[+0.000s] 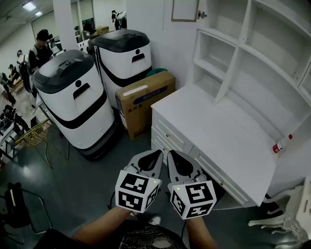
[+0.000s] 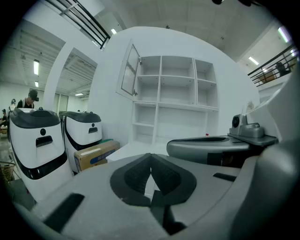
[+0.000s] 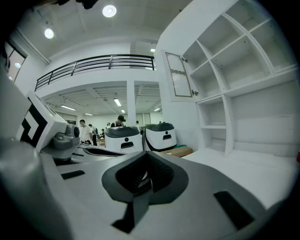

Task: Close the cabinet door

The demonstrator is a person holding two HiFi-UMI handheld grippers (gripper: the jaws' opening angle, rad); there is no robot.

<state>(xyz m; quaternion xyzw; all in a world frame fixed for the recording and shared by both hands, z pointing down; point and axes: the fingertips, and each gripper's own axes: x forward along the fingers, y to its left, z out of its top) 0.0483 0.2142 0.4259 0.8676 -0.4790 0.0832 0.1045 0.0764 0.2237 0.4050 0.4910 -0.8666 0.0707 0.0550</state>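
Note:
The white cabinet door [image 1: 184, 10], with a framed pane, stands swung open at the top left of the white shelf unit [image 1: 252, 53]. It shows in the left gripper view [image 2: 130, 70] and in the right gripper view [image 3: 179, 75], far ahead and above both grippers. My left gripper [image 1: 157, 152] and right gripper [image 1: 171, 153] are held side by side in front of the desk [image 1: 228, 141], low and well short of the door. In each gripper's own view, the left [image 2: 150, 157] and the right [image 3: 147, 157], the dark pads meet with nothing between them.
Two white-and-black machines [image 1: 73, 97] [image 1: 125, 53] and a cardboard box [image 1: 146, 99] stand left of the desk. A red-capped bottle [image 1: 281, 145] lies on the desk's right edge. A white chair [image 1: 291, 214] is at the lower right. People stand far left.

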